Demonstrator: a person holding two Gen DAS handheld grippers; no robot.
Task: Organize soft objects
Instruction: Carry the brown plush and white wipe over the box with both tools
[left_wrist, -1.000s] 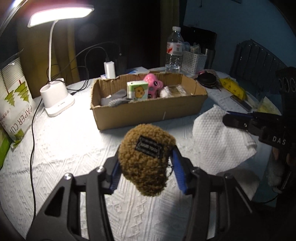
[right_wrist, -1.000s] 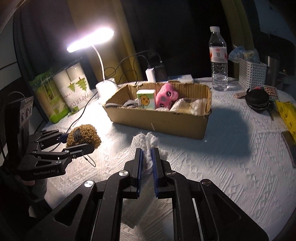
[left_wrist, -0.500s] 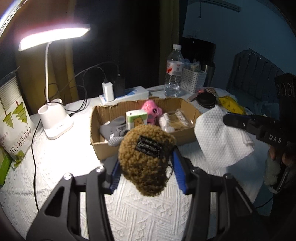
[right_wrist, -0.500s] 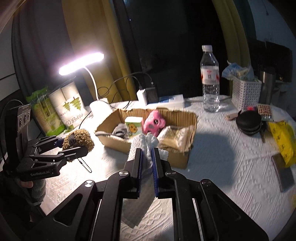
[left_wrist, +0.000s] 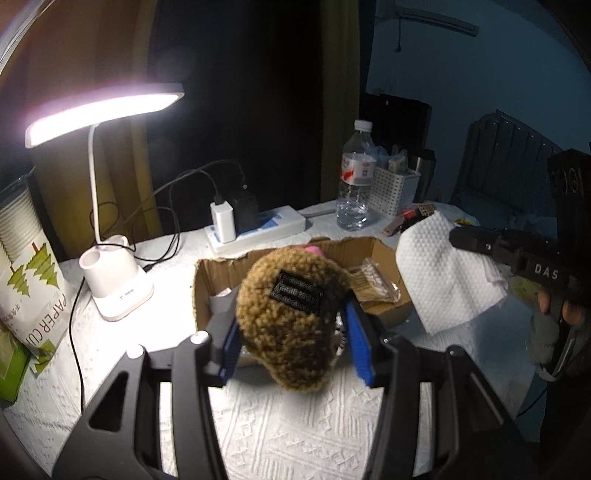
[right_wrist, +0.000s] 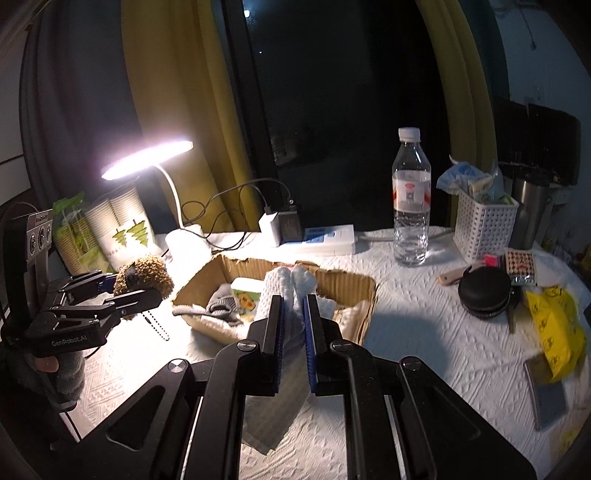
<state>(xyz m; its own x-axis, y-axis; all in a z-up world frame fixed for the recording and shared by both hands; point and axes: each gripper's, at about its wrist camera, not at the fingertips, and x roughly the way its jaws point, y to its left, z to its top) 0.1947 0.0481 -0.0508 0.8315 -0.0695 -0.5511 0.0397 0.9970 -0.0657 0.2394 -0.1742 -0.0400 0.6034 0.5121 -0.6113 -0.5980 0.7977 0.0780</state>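
Soft brown plush (left_wrist: 291, 317) sits pinched between the blue pads of the left hand-held gripper (left_wrist: 291, 325), which is closed on it and carries it in the air at the near left edge of the cardboard box (right_wrist: 365, 291); a bead chain dangles below it in the right wrist view. The black label faces the camera, so the squeeze falls on the plush's flanks, which I judge gives a firm hold on something that would otherwise squash and slip. The right hand-held gripper (right_wrist: 293, 332) is clamped on a white textured cloth (right_wrist: 291, 284), gripped near its bunched top so the rest hangs free below. Both loads look lifted clear of the desk (right_wrist: 413, 325) to pass over the box wall, the likely drop place.

Inside the box a green-and-white packet (right_wrist: 243, 295), grey fabric (right_wrist: 219, 306) and a clear wrapper (left_wrist: 373, 284) can be made out. The plush hides most of a pink thing behind it, and the cloth covers the box's middle in the right view. Free room inside cannot be judged.
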